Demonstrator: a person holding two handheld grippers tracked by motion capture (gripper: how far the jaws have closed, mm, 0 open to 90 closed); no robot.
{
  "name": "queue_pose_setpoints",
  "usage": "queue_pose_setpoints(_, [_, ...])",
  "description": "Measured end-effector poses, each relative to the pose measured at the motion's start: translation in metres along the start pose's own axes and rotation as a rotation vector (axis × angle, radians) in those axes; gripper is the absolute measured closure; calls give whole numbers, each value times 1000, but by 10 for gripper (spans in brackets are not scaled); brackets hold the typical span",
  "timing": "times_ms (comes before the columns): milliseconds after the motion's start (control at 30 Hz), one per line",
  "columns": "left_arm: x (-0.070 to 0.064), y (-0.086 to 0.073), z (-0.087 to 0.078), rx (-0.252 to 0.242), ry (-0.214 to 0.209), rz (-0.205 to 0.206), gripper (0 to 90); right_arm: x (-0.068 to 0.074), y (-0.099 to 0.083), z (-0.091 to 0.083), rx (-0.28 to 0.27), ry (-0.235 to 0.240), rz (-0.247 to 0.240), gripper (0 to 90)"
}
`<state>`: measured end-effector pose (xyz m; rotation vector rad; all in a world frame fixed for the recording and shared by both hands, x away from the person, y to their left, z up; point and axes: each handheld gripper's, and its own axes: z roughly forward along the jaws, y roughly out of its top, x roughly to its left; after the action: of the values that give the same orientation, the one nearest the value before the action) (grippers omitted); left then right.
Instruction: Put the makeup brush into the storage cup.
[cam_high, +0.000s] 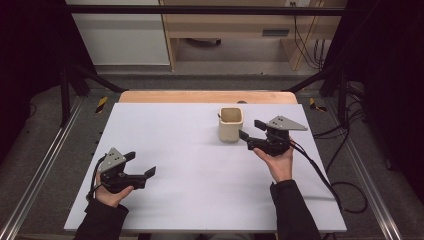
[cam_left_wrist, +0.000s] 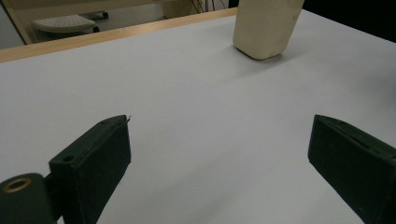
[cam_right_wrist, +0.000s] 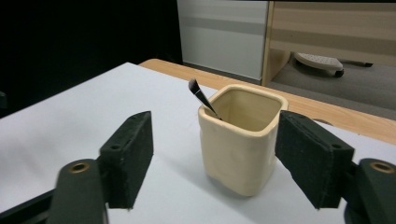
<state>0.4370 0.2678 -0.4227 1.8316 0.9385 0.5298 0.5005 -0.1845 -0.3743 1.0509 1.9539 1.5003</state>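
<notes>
A cream square cup (cam_high: 231, 124) stands upright on the white board (cam_high: 190, 165), right of the middle and toward the back. In the right gripper view the cup (cam_right_wrist: 240, 140) holds a thin dark-tipped brush (cam_right_wrist: 201, 96) that leans out of one corner. My right gripper (cam_high: 248, 128) is open just right of the cup, jaws pointing at it, apart from it. My left gripper (cam_high: 139, 164) is open over bare board at the near left, far from the cup (cam_left_wrist: 265, 28).
A wooden table edge (cam_high: 205, 96) runs behind the board. Beyond it stand wooden furniture (cam_high: 235, 25) and hanging cables (cam_high: 307, 45). Metal rails (cam_high: 45, 160) flank the table. A cable (cam_high: 325, 180) trails from my right gripper across the board's right side.
</notes>
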Motion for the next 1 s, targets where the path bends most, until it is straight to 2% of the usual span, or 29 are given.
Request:
queue_pose_setpoints(267, [0, -1, 0, 1, -1, -1, 55, 3, -9, -18, 12, 38, -15, 216])
queue_pose_setpoints(433, [-1, -1, 0, 2, -2, -3, 55, 4, -18, -31, 22, 29, -34, 146])
queue_pose_setpoints(667, [-1, -2, 0, 3, -4, -5, 55, 2, -29, -49, 7, 12, -29, 75])
queue_pose_setpoints(1000, [-1, -4, 1, 9, -5, -6, 55, -1, -46, -63, 26, -6, -25, 43])
